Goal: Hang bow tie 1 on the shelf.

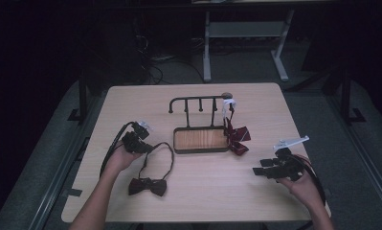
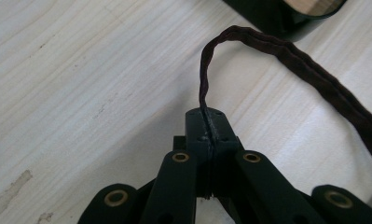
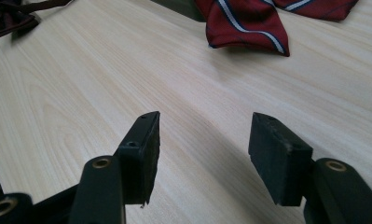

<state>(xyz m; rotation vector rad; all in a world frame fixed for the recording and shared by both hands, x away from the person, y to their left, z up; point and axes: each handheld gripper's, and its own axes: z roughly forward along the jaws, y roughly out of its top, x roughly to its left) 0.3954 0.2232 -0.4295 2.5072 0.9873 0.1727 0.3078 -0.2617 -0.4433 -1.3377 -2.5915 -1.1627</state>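
Left gripper (image 1: pixel 140 140) pinches the dark strap (image 2: pixel 286 51) of a maroon bow tie (image 1: pixel 148 186), jaws shut tight on the cord, as seen close-up in the left gripper view. The bow itself lies flat on the tabletop (image 1: pixel 203 191), near the person's left forearm, w/ the strap looping up from it to the grip point just left of the black hanger rack (image 1: pixel 200 125). A striped red tie (image 1: pixel 237 136) already hangs off the rack's right end, its lower part slumped on the tabletop beside the wooden base.

Right gripper (image 1: pixel 270 170) rests low at the right of the tabletop, jaws apart & holding nothing; its own view looks across bare wood toward the striped tie (image 3: pixel 249 25).

Step in hand, by the look of it: strap grasped, lift not yet begun. Next move prob. calls for raising the strap clear so the bow leaves the tabletop, then carrying the loop over to a free peg on the rack. The strap is thin & limp, so the loop may need the right gripper to hold it wide enough to hook.
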